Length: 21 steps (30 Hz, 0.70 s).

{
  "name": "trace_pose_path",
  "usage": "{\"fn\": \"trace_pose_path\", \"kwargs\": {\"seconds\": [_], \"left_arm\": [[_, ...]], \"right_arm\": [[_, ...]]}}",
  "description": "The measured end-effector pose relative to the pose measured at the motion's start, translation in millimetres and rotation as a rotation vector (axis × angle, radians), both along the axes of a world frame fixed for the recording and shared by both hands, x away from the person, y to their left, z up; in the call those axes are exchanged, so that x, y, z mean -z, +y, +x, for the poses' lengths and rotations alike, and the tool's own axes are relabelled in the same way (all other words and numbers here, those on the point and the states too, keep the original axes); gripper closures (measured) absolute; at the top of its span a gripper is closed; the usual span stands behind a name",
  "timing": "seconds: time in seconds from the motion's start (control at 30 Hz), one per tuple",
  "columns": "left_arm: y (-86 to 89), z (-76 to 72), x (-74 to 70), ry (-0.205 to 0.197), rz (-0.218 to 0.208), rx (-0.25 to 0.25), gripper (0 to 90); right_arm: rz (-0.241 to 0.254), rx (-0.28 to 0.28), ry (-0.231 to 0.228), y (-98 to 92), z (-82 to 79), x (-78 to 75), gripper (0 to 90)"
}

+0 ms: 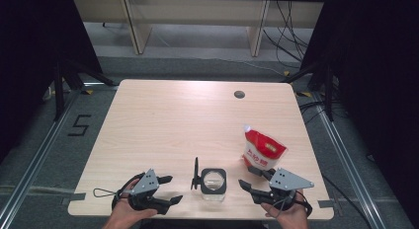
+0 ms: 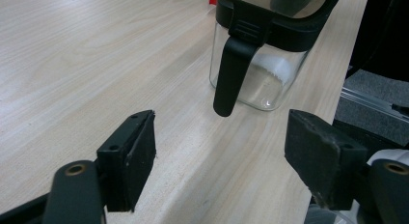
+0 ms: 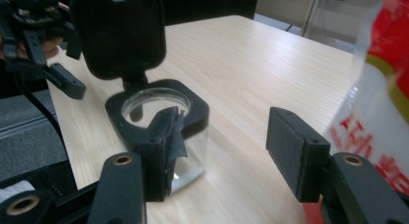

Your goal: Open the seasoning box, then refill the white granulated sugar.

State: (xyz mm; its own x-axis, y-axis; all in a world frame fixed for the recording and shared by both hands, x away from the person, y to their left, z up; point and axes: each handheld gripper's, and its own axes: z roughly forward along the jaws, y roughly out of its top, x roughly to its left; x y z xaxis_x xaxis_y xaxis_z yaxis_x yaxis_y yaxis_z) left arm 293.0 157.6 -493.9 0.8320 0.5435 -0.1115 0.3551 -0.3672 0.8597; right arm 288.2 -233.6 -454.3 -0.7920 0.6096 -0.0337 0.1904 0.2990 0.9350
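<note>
At the table's near edge, the left gripper [image 1: 170, 188] sits with its jaws spread wide and nothing between them, pointing toward the glass jar [image 1: 213, 185]. The right gripper [image 1: 253, 178] mirrors it on the other side, jaws also apart and empty. Between them stands the jar (square, black-rimmed, with a little white powder at the bottom), its hinged lid [image 3: 118, 33] flipped upright. Just beyond the right gripper stands a red-and-white pouch [image 1: 263, 150]. Farther off, a cable hole [image 1: 239, 95] marks the wooden table [image 1: 173, 115].

Table [image 1: 163, 120] lay bare left of and beyond the glass jar [image 1: 213, 185]; upright lid [image 1: 196, 174] blocked its left side, red pouch [image 1: 263, 150] crowded right.
</note>
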Motion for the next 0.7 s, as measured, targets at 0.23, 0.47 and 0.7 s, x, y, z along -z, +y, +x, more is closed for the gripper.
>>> {"fn": "trace_pose_path", "kwargs": {"seconds": [0.23,0.47,0.7], "left_arm": [[2.4,-3.7,-2.7,-0.011,-0.004,0.005,18.1],[1.4,-5.2,-2.1,0.009,-0.023,-0.01,15.4],[1.2,-5.4,-1.0,0.014,-0.014,0.002,15.4]], "right_arm": [[0.004,0.039,0.004,-14.1,-4.4,4.4,44.5],[-0.005,0.083,0.021,-28.6,-10.5,8.2,42.2],[-0.011,0.097,0.029,-38.4,-18.6,9.7,41.7]]}}
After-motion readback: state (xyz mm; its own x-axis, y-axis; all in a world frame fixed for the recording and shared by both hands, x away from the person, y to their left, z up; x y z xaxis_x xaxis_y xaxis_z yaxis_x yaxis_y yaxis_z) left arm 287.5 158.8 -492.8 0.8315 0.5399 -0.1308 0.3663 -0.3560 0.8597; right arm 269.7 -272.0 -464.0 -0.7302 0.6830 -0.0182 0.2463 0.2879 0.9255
